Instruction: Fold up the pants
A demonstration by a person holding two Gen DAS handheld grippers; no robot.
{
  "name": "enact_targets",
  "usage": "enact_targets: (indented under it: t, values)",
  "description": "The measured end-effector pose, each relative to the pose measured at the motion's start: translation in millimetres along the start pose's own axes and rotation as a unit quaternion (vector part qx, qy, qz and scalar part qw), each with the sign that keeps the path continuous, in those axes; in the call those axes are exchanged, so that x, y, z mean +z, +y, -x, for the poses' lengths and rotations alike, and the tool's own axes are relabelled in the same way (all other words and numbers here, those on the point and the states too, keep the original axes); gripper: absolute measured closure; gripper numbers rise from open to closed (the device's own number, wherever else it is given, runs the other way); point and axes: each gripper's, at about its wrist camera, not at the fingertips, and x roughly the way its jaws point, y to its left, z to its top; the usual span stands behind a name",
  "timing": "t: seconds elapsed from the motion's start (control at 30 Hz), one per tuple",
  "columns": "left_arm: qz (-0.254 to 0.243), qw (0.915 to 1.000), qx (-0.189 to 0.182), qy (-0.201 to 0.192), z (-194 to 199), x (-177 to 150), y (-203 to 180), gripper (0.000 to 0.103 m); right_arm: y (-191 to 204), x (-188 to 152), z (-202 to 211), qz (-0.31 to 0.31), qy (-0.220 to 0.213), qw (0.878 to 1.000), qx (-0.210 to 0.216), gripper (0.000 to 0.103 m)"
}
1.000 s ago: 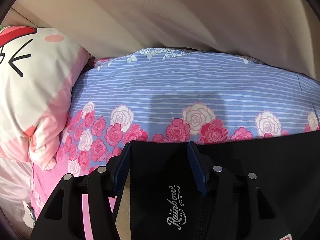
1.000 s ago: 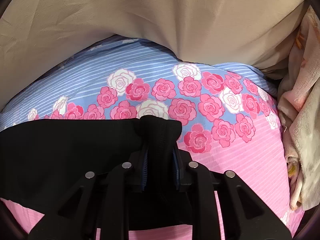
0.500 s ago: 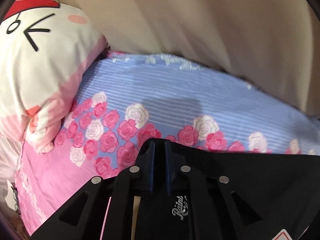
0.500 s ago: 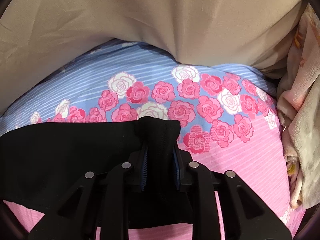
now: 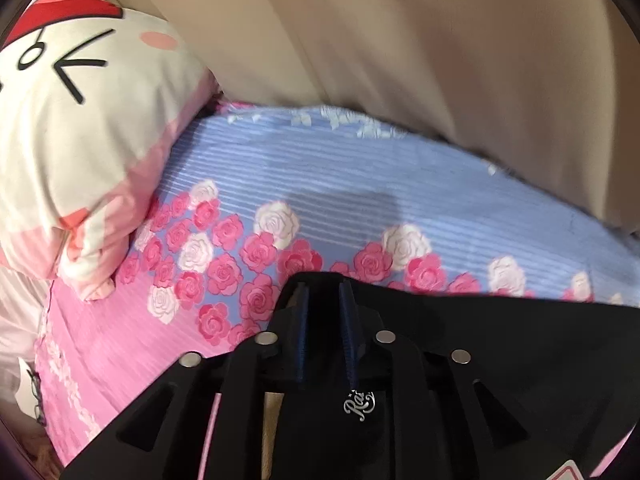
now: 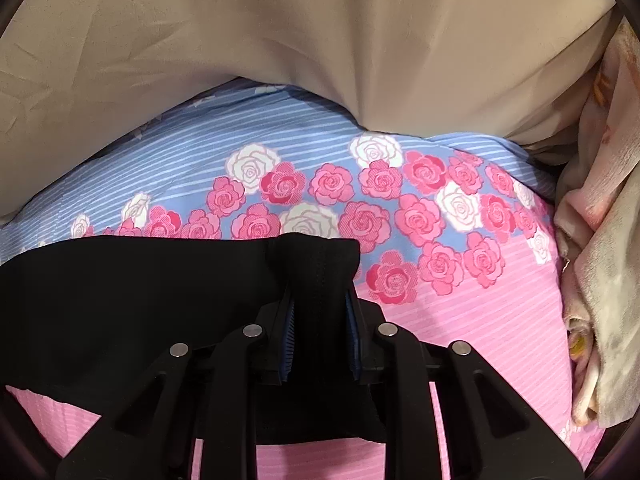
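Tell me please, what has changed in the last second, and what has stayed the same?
The left gripper, open around the black pants a second ago, closed on their edge, then its jaws eased slightly wider; fabric remains pinched between them. Its view swung toward the cartoon pillow. The right gripper stayed clamped on the pants; the floral sheet is unchanged.

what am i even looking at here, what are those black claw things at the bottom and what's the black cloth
Each picture comes from a small camera mounted on a hand-held two-finger gripper; a person holds one in each hand. One view looks along the left gripper, the other along the right gripper. The black frames at the bottom are the grippers themselves. The black cloth is a pair of pants lying on a bed sheet printed with roses. Each gripper has pinched a fold of the pants edge between its blue-padded fingers; the left one's jaws have just eased open a little, with cloth between them. A cartoon pillow lies on the left, a beige curtain hangs behind.
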Motion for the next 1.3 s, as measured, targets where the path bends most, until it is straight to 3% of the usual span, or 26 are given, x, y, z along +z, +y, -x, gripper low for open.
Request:
enact_targets:
  t: [0.03, 0.1, 0.2, 0.3, 0.4, 0.5, 0.7, 0.83, 0.97, 1.03, 1.17, 1.23, 1.3]
  values:
    - [0.002, 1.0, 0.003, 0.008, -5.8, -0.7, -0.4, 0.069, 0.8, -2.1, -1.0, -0.001, -0.001, 1.0, -0.001, 0.082]
    - [0.009, 0.9997, -0.005, 0.023, -16.8, -2.3, 0.3, 0.062, 2.4, -1.9, -4.7, -0.001, -0.001, 1.0, -0.003, 0.082]
    - [-0.004, 0.9999, 0.003, 0.013, -19.0, -4.3, -1.6, 0.099, 6.6, -1.9, -6.8, -0.004, -0.001, 1.0, -0.006, 0.082]
    - [0.014, 0.9992, -0.036, -0.011, 1.3, -4.8, 9.4, 0.1, 15.4, -2.1, 5.1, -0.002, -0.015, 1.0, -0.007, 0.084]
    - [0.05, 0.9915, -0.105, -0.058, 50.5, -7.2, 33.3, 0.1, 12.4, -1.2, 31.6, -0.005, -0.042, 0.999, 0.007, 0.084]
    - [0.065, 0.9771, -0.172, -0.107, 113.1, -20.8, 61.5, 0.1, 8.3, 1.3, 64.3, -0.003, -0.067, 0.997, 0.03, 0.084]
    - [0.059, 0.9632, -0.216, -0.149, 202.7, -75.9, 92.5, 0.1, 3.5, -2.0, 95.2, 0.015, -0.068, 0.997, 0.046, 0.084]
    - [0.04, 0.9556, -0.241, -0.165, 248.2, -120.9, 101.6, 0.1, 3.2, -13.3, 141.1, 0.024, -0.118, 0.988, 0.091, 0.085]
    - [0.041, 0.96, -0.224, -0.162, 270.7, -176.6, 120.9, 0.1, -13.7, -50.4, 216.0, 0.034, -0.188, 0.974, 0.122, 0.085]
    - [0.057, 0.9674, -0.201, -0.143, 264.0, -203.2, 136.9, 0.099, -25.8, -70.4, 231.7, 0.032, -0.188, 0.974, 0.12, 0.085]
    - [0.096, 0.9843, -0.138, -0.053, 199.3, -251.0, 161.7, 0.098, -53.3, -120.9, 226.5, 0.013, -0.135, 0.986, 0.097, 0.085]
    - [0.112, 0.9894, -0.093, 0.0, 151.5, -267.9, 165.0, 0.103, -59.7, -145.3, 214.3, 0.012, -0.101, 0.992, 0.078, 0.085]
    - [0.13, 0.9893, -0.058, 0.033, 119.7, -275.7, 168.1, 0.103, -64.1, -163.4, 203.2, 0.004, -0.072, 0.995, 0.064, 0.085]
